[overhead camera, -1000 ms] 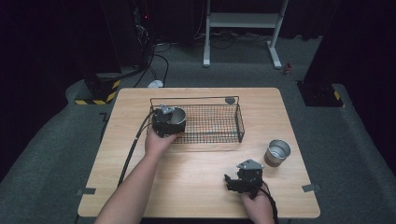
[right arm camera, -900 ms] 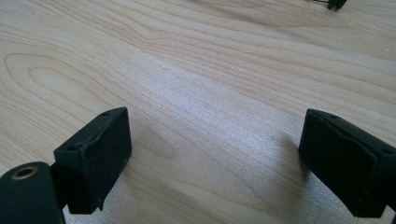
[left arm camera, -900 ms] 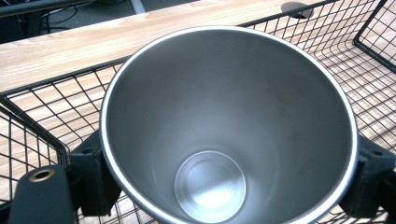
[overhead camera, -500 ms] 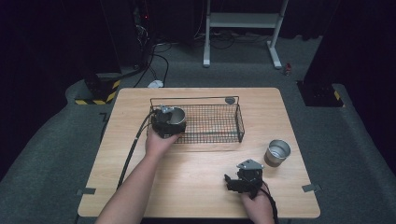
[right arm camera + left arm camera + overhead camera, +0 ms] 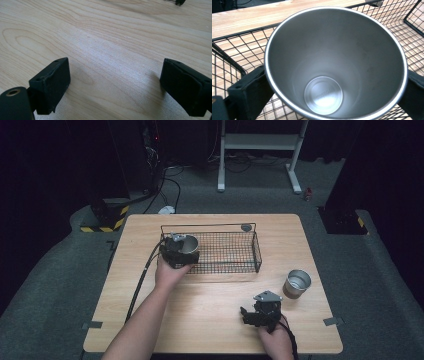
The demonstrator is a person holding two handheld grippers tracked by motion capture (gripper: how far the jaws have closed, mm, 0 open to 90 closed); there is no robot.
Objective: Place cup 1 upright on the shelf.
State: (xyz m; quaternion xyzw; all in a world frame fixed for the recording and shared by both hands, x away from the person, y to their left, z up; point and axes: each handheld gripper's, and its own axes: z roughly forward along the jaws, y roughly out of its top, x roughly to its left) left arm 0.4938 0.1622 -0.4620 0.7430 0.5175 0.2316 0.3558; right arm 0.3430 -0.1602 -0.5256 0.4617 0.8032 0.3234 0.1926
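The left gripper [image 5: 176, 251] has its jaws clamped on a steel cup [image 5: 334, 67]. The cup stands upright at the left end of the wire basket [image 5: 235, 252], mouth up. The right gripper [image 5: 261, 309] sits well apart over the counter [image 5: 105, 37], jaws wide apart and holding nothing.

No words, numbers or brand marks can be read anywhere. The bottom inside the steel cup [image 5: 323, 96] carries a faint embossed line, too blurred to make out. Yellow-and-black hazard stripes mark a block [image 5: 106, 221] on the floor, far left.
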